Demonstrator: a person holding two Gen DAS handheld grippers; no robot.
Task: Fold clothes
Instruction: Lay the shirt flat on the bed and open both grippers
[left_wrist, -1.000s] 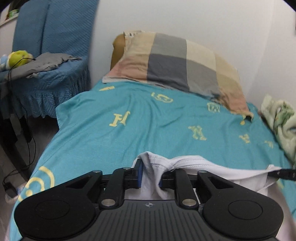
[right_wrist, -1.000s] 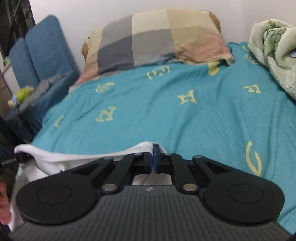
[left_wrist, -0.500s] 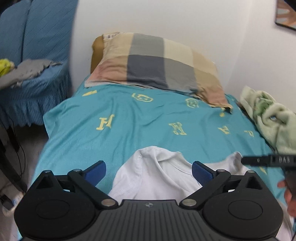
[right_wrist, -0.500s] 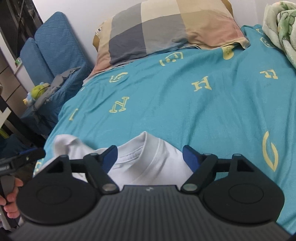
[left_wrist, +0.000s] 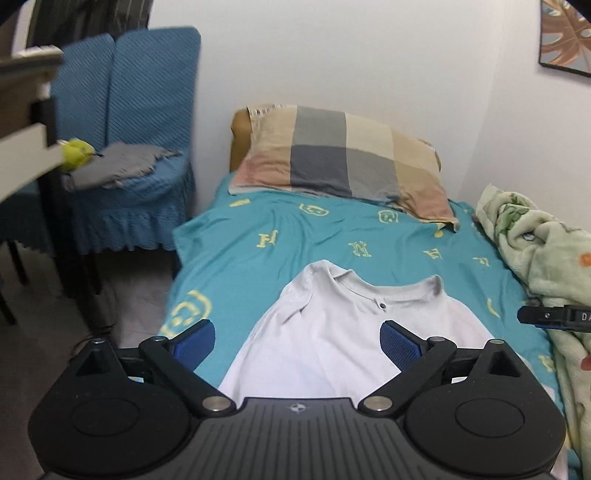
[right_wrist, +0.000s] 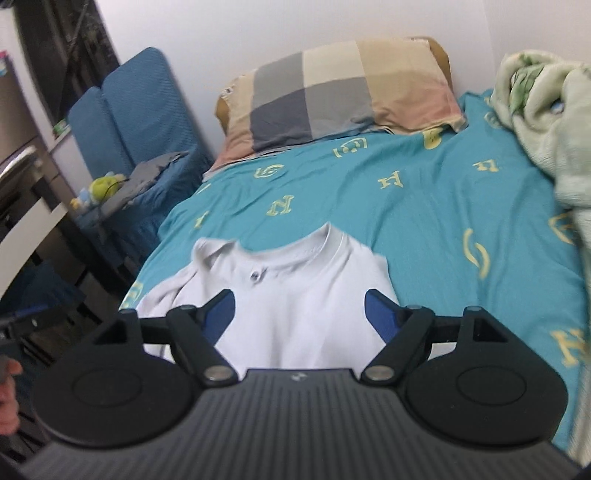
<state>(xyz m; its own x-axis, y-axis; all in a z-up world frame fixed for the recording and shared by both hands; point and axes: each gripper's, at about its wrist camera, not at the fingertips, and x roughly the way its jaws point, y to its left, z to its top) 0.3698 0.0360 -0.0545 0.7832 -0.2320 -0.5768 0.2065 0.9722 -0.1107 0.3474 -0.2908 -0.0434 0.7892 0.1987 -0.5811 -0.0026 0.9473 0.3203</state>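
Note:
A white T-shirt (left_wrist: 332, 332) lies flat on the teal bed sheet (left_wrist: 332, 240), its collar toward the pillow, one shoulder creased. My left gripper (left_wrist: 297, 341) hovers above the shirt's body. Its blue pads stand wide apart and are closing slightly, touching nothing. In the right wrist view the same shirt (right_wrist: 295, 295) lies under my right gripper (right_wrist: 301, 312), which is open and holds nothing. The tip of the right gripper shows at the right edge of the left wrist view. A hand (right_wrist: 9, 398) shows at the right wrist view's left edge.
A checked pillow (left_wrist: 343, 158) rests against the wall at the head of the bed. A crumpled pale green blanket (left_wrist: 543, 251) fills the bed's right side. Left of the bed stands a blue chair (left_wrist: 129, 206) with a grey cloth (left_wrist: 122, 164) and a yellow-green toy (left_wrist: 75, 153).
Both grippers let go of the shirt's collar edge, opened wide, and pulled back and up. The shirt now lies spread on the sheet.

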